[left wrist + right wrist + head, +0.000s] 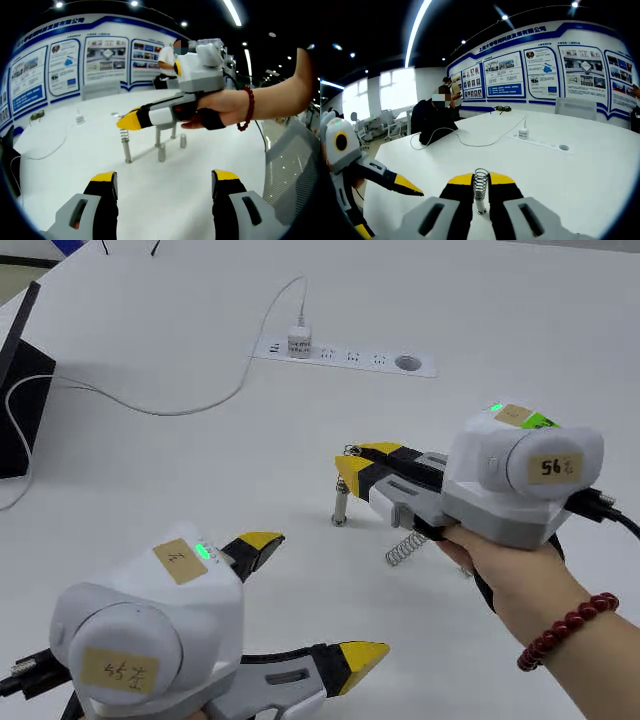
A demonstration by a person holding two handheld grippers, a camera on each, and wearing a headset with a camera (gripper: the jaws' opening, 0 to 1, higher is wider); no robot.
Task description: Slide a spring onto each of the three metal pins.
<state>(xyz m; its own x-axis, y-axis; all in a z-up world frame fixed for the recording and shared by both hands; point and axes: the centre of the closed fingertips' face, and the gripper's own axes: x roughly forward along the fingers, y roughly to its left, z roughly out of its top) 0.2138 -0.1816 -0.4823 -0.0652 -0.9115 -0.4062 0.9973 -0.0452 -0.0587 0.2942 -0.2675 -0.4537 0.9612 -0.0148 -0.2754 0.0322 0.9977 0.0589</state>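
Nearest, the left claw [310, 598] hovered with its jaws spread wide, holding nothing. Ahead of it and to its right, the right claw [358, 460] was closed on a spring [480, 182] — the coil sat upright over the top of a metal pin [341, 505] standing on the white tabletop [200, 470]. A second spring [405, 547] lay loose beneath the right claw's body.
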